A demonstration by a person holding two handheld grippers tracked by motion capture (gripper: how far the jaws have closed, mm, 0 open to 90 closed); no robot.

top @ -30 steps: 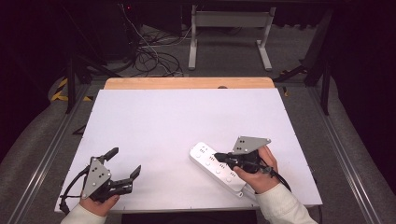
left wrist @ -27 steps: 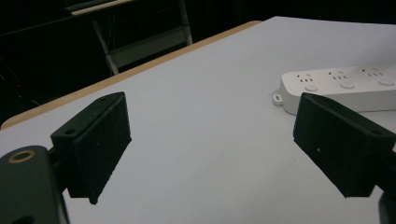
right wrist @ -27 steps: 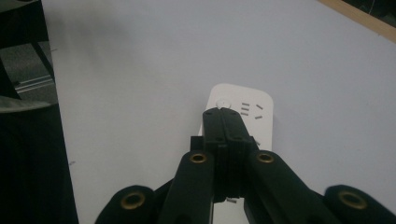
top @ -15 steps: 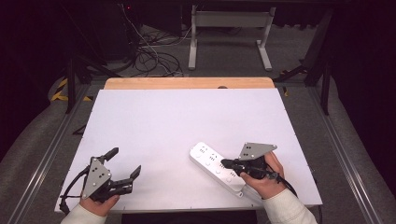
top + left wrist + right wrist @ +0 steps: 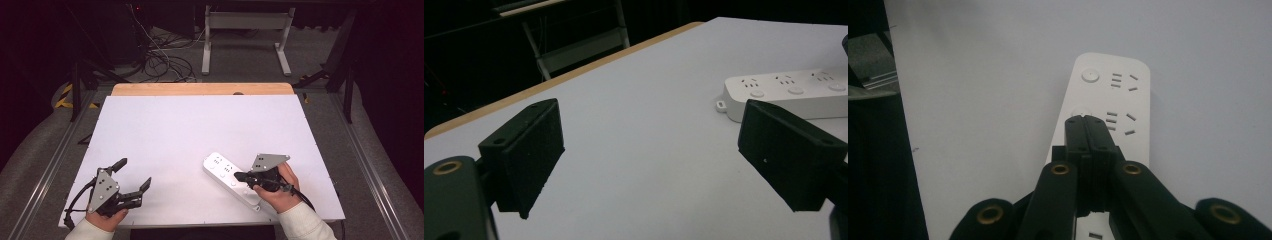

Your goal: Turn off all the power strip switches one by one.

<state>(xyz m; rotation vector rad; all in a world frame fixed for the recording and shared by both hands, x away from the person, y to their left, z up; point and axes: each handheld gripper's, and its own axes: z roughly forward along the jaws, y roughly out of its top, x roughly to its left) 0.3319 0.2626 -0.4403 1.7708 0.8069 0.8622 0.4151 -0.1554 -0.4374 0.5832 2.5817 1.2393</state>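
Lying under the closed right tool (image 5: 238,176), white power strip (image 5: 231,179).

Holding the left hand-held gripper (image 5: 134,180) low at the near left, jaws spread wide apart and gripping nothing. Holding the right hand-held gripper (image 5: 238,176) at the near right, jaws pressed together, tips pointing left, wrist angling in from below.

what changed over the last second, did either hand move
The right tongs, jaws shut together, slid along the white power strip toward the person's edge of the table, the hand drawing back with them; their tips now lie over the strip's middle. Nothing was gripped or released. The strip itself, the open left tongs and the left hand stayed put.
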